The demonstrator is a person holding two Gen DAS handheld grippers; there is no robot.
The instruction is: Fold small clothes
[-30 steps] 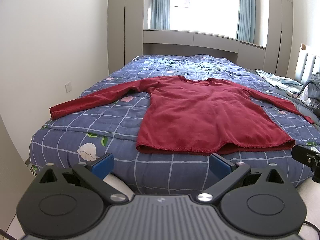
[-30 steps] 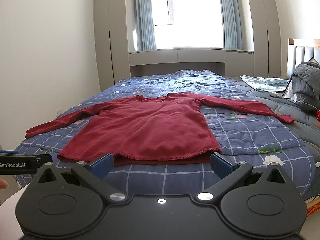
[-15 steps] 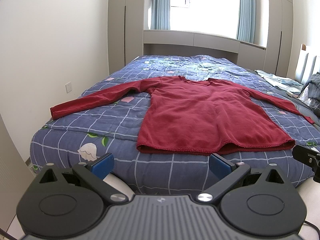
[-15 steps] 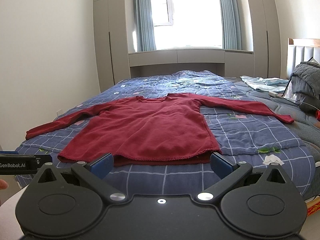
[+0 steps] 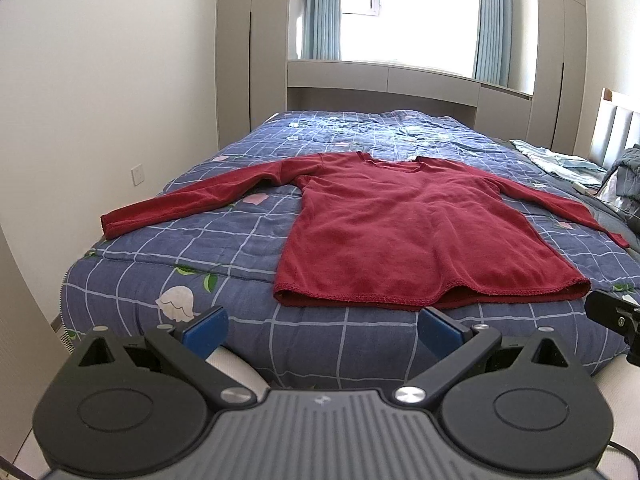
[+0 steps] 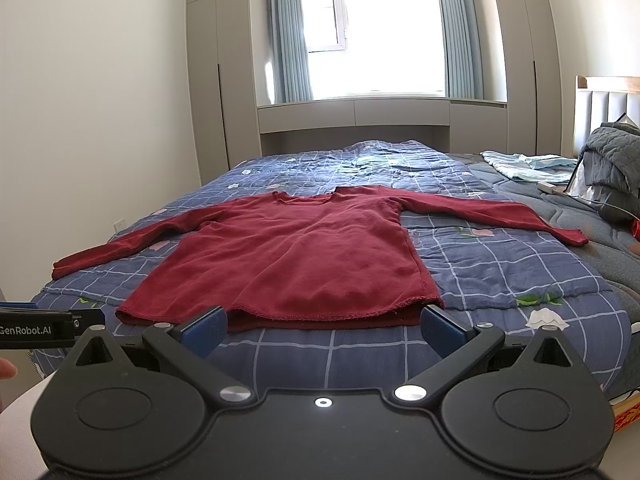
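A dark red long-sleeved top [image 5: 412,232] lies flat on the bed, sleeves spread to both sides, hem toward me; it also shows in the right wrist view [image 6: 296,256]. My left gripper [image 5: 322,330] is open and empty, held short of the bed's front edge, below the hem's left part. My right gripper [image 6: 322,330] is open and empty, just before the hem's right part. The right gripper's side [image 5: 614,316] shows at the left view's right edge; the left gripper's side [image 6: 44,328] at the right view's left edge.
The bed has a blue checked quilt [image 5: 224,248] with flower prints. A white wall [image 5: 100,100] runs along its left side. At the right lie a light blue cloth [image 6: 528,164] and a grey blanket pile [image 6: 612,164]. Cupboards and a window stand behind.
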